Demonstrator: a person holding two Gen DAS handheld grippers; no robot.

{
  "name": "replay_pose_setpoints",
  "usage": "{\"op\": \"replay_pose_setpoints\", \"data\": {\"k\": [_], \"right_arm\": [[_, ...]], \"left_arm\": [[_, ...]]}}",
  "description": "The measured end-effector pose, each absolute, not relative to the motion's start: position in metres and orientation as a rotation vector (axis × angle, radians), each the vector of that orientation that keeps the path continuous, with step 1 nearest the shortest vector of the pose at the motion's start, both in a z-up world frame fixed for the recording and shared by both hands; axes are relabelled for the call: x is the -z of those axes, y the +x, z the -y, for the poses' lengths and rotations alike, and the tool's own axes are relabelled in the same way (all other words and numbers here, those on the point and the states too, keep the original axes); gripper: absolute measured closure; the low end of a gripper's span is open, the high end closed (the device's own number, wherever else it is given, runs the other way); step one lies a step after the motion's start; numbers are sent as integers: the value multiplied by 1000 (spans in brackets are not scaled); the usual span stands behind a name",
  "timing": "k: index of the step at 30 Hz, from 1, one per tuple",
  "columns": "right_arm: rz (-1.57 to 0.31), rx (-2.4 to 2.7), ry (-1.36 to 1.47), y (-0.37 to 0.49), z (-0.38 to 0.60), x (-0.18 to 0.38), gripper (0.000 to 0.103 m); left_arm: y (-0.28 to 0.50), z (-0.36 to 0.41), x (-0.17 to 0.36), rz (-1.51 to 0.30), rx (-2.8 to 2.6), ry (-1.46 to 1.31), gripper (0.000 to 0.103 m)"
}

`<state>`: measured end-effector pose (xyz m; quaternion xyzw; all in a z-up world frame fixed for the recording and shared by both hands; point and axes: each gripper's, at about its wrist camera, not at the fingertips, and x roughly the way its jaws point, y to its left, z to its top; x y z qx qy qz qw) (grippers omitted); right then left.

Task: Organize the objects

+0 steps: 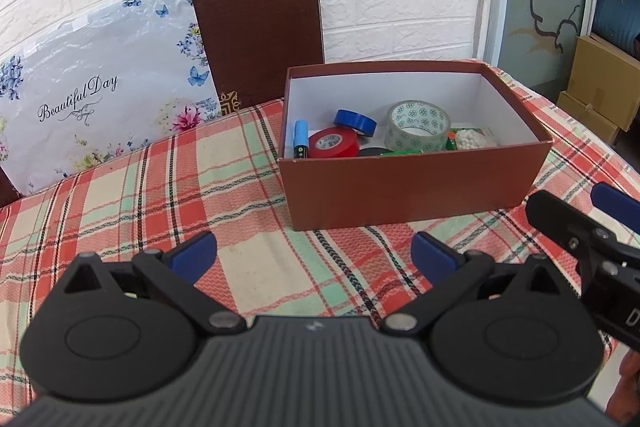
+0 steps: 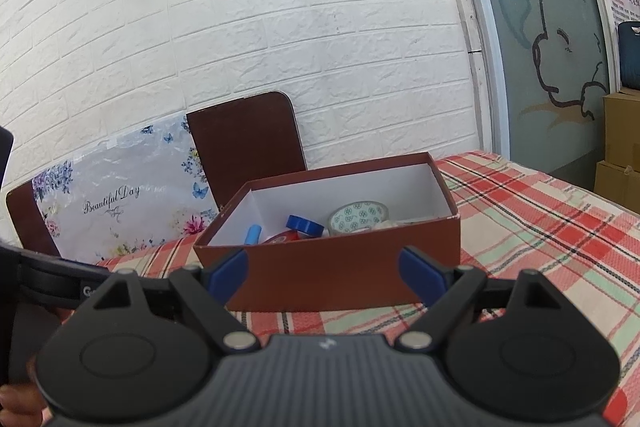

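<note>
Since the tape rolls (image 1: 334, 143), marker (image 1: 301, 139) and other bits already lie inside the box (image 1: 400, 187) on the counter (image 1: 160, 195), the tidying looks nearly done (no loose items show); both the left gripper (image 1: 314, 253) and right gripper (image 2: 323, 269) hover with jaws spread, holding nothing

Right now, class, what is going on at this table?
A person holds a claw in each hand, and both the left claw and the right claw are open and empty, hovering in front of a brown box. Inside lie a red tape roll, a blue tape roll, a clear tape roll and a blue marker.
</note>
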<state>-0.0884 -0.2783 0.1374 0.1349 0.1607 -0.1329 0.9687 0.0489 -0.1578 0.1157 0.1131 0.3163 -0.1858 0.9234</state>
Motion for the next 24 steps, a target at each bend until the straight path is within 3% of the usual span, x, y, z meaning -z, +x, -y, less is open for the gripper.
{"op": "replay_pose_setpoints", "data": {"k": [24], "right_arm": [[-329,251,254,-82,274,-141,17]], "left_arm": [[53,153,-117,-645,360,220,0]]}}
